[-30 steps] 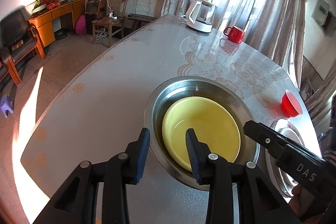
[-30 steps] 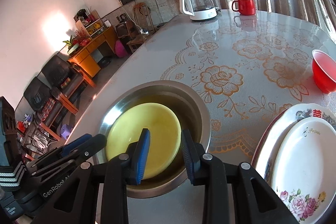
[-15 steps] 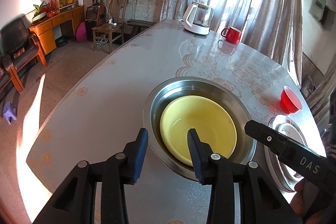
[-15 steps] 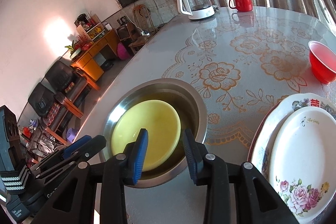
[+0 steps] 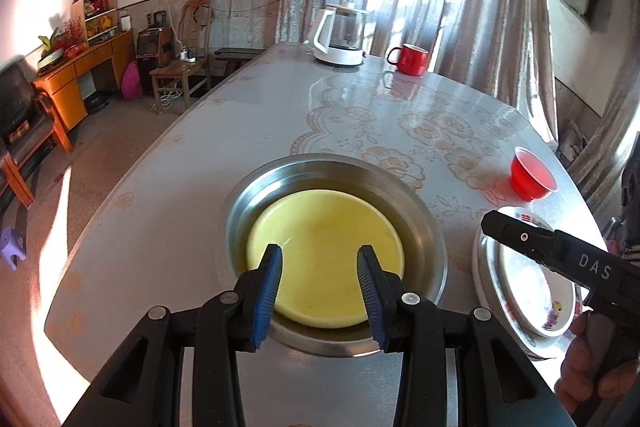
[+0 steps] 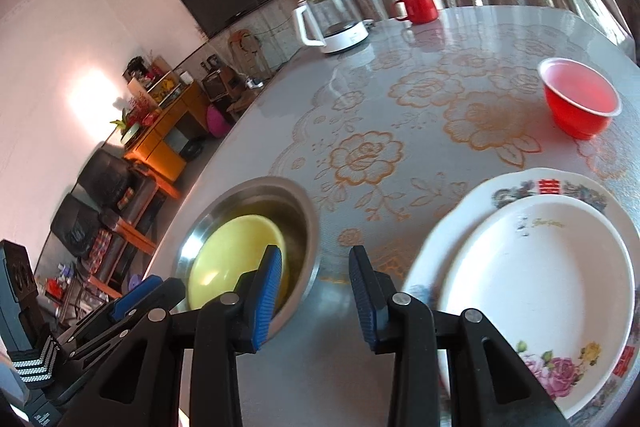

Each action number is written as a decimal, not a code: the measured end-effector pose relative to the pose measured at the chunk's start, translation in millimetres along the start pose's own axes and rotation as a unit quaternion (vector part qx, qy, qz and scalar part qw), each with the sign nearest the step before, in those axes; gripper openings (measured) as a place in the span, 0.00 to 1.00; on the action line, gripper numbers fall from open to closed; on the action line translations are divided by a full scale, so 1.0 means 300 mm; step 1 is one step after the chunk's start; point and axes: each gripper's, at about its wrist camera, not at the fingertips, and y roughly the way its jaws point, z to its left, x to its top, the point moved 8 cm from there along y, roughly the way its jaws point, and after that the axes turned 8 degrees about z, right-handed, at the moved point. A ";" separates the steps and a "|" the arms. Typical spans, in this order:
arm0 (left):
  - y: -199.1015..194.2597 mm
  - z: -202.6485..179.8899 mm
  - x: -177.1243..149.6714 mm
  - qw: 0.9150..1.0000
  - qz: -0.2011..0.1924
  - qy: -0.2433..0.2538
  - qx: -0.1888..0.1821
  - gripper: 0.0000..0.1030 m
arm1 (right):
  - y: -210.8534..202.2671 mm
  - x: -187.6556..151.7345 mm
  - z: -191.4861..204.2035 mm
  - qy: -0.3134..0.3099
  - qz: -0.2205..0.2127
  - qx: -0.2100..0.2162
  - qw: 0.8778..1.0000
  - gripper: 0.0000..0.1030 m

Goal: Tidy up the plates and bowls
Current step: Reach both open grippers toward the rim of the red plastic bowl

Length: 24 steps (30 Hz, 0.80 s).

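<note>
Yellow plate (image 5: 324, 259): nested in steel basin (image 5: 424, 223), mid-worktop (image 5: 200, 211). White plates (image 6: 536, 267): stacked right of basin; red bowl (image 6: 580, 103) beyond them. Left gripper (image 5: 319, 291): fingers part-open, empty, now above the basin. Right gripper (image 6: 315, 297): part-open, empty, shifted from basin toward the stack. Stacking apparently done; red bowl likely next.

- Your counter (image 5: 168, 227): grey, floral lace print.
- On it: steel basin (image 5: 336, 255), stacked plates (image 6: 536, 279), red bowl (image 6: 580, 103), red mug (image 5: 410, 59), white kettle (image 5: 340, 35) at far end.
</note>
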 end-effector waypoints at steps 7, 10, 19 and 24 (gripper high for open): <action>0.014 -0.142 0.045 0.999 0.007 0.039 -0.030 0.38 | -0.083 0.031 -0.192 0.064 -0.027 -0.019 0.997 0.34; 0.030 -0.205 0.065 0.997 0.017 0.048 -0.050 0.38 | -0.124 0.043 -0.279 0.086 -0.038 -0.029 0.995 0.34; 0.125 -0.434 0.143 0.990 0.052 0.076 -0.104 0.37 | -0.256 0.113 -0.580 0.173 -0.084 -0.054 0.980 0.26; 0.184 -0.554 0.183 0.984 0.079 0.075 -0.141 0.37 | -0.287 0.159 -0.715 0.210 -0.100 -0.063 0.970 0.21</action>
